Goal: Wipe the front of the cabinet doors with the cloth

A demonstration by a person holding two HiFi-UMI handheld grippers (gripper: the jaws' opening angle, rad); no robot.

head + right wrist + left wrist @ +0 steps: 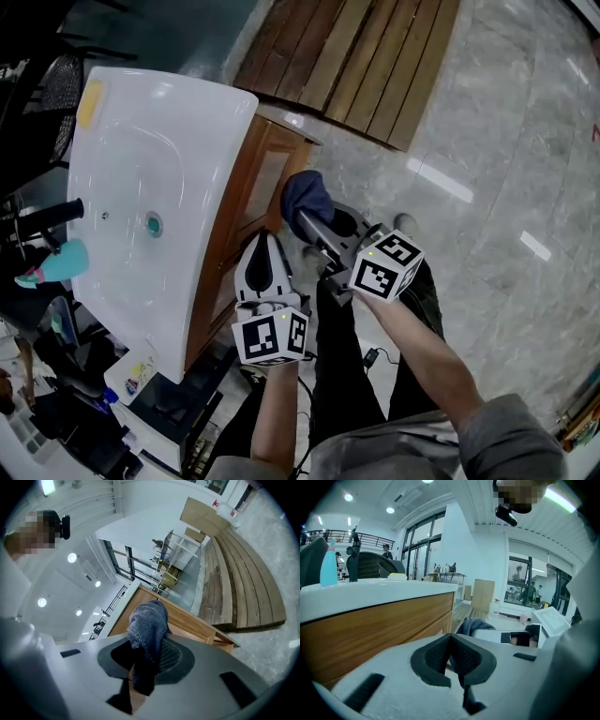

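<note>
gripping the blue cloth [147,623] between clamped jaws, the right gripper [145,657] hangs near the wooden cabinet [251,178]; left gripper [452,657] jaws together, empty.

- Cabinet [251,187] door fronts: mostly hidden under the overhanging basin [141,141]. Only a narrow wooden strip shows in the head view.
- Cloth [149,620]: the lower end is hidden between the jaws of the right gripper [146,660]. Whether it touches the cabinet cannot be determined.
- Cloth, left gripper view: partly hidden behind the right gripper's body.
- Distant person [387,550]: too small to make out.
</note>
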